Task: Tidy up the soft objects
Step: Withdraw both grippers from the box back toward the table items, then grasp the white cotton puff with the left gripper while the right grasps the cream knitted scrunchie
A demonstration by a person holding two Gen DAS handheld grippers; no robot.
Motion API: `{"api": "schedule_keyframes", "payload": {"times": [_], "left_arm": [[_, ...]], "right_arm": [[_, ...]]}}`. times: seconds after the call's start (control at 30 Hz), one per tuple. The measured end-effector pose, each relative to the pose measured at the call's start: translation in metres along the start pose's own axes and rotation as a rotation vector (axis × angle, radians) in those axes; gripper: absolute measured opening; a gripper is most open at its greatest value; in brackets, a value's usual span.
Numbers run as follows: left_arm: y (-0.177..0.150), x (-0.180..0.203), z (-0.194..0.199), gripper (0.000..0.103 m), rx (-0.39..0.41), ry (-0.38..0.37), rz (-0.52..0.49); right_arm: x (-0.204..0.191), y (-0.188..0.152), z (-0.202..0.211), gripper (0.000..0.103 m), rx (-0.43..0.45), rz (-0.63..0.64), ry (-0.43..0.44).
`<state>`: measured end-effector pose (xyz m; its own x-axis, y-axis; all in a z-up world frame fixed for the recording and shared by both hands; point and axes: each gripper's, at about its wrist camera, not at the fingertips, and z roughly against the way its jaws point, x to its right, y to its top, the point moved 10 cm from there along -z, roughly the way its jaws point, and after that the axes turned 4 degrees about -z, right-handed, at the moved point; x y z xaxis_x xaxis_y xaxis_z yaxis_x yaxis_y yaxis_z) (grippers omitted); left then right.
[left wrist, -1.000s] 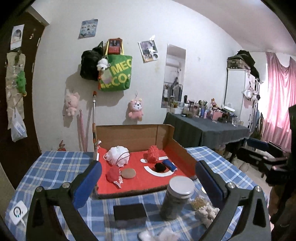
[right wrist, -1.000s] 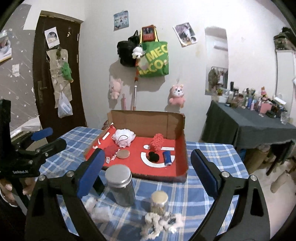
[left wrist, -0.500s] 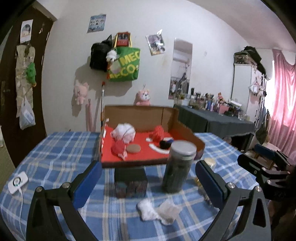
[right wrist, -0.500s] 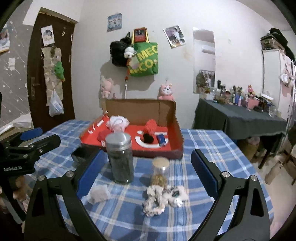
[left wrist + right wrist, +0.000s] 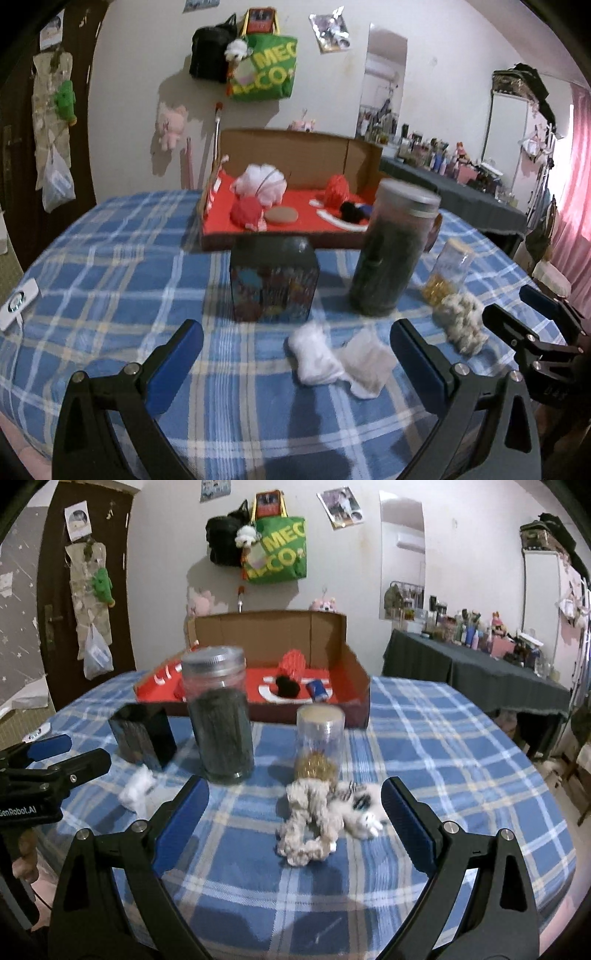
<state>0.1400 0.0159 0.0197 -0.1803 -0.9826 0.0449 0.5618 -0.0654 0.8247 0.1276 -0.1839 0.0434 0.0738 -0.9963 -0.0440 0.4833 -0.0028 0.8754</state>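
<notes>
Left gripper [image 5: 296, 345] fingers spread wide above white cloth wads [image 5: 338, 356] on checked tablecloth [image 5: 110, 280].

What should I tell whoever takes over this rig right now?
Left gripper: open, empty, aimed at the white cloth pieces on the checked tablecloth.
Right gripper: open, empty, over the beige scrunchie and the fluffy white piece.
Done: several soft items already lie in the red cardboard box.
Left: those loose pieces near the tall dark jar and small clear jar.
</notes>
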Motion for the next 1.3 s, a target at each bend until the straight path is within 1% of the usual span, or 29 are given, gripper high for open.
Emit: {"api": "schedule_keyframes", "payload": {"times": [0.2, 0.5, 0.67, 0.7, 0.73, 0.77, 0.8, 0.83, 0.87, 0.9, 0.93, 0.97, 1.0, 1.03, 1.1, 1.3], "left_arm": [[-0.014, -0.006, -0.016, 0.103, -0.053, 0.003, 0.019], [-0.020, -0.017, -0.031, 0.103, -0.094, 0.018, 0.044], [-0.023, -0.010, -0.038, 0.095, -0.112, 0.000, 0.026], [-0.024, -0.008, -0.039, 0.093, -0.115, -0.003, 0.018], [-0.025, -0.007, -0.041, 0.091, -0.119, -0.004, 0.011], [-0.026, -0.005, -0.043, 0.087, -0.124, -0.006, 0.003], [-0.028, -0.004, -0.045, 0.077, -0.131, -0.011, -0.004], [-0.031, -0.002, -0.048, 0.071, -0.144, -0.022, -0.008], [-0.032, -0.002, -0.050, 0.059, -0.151, -0.033, -0.008], [-0.032, 0.000, -0.051, 0.052, -0.148, -0.043, -0.011], [-0.032, 0.001, -0.050, 0.047, -0.140, -0.046, -0.019], [-0.031, 0.002, -0.049, 0.029, -0.139, -0.050, -0.026], [-0.031, 0.004, -0.049, 0.022, -0.143, -0.060, -0.028], [-0.031, 0.004, -0.048, 0.022, -0.140, -0.064, -0.027], [-0.028, 0.006, -0.045, 0.019, -0.128, -0.076, -0.026], [-0.018, 0.018, -0.035, 0.018, -0.092, -0.112, -0.046]], "right_arm": [[0.003, -0.018, -0.013, 0.096, -0.051, -0.012, 0.001], [0.008, -0.030, -0.028, 0.096, -0.094, -0.022, 0.007], [0.011, -0.034, -0.035, 0.094, -0.110, -0.020, 0.009], [0.011, -0.035, -0.036, 0.093, -0.111, -0.018, 0.008], [0.011, -0.035, -0.037, 0.088, -0.110, -0.016, 0.008], [0.011, -0.036, -0.038, 0.081, -0.112, -0.014, 0.009], [0.011, -0.037, -0.040, 0.076, -0.115, -0.009, 0.013], [0.010, -0.037, -0.041, 0.066, -0.117, -0.005, 0.016], [0.009, -0.038, -0.042, 0.053, -0.119, -0.001, 0.019], [0.009, -0.040, -0.043, 0.046, -0.123, 0.006, 0.023], [0.007, -0.043, -0.046, 0.034, -0.135, 0.014, 0.032], [0.007, -0.046, -0.049, 0.032, -0.151, 0.016, 0.037], [0.007, -0.049, -0.051, 0.028, -0.160, 0.019, 0.034], [0.007, -0.053, -0.053, 0.027, -0.166, 0.028, 0.037], [0.007, -0.052, -0.051, 0.026, -0.148, 0.025, 0.048], [-0.001, -0.046, -0.042, 0.026, -0.122, 0.014, 0.109]]}}
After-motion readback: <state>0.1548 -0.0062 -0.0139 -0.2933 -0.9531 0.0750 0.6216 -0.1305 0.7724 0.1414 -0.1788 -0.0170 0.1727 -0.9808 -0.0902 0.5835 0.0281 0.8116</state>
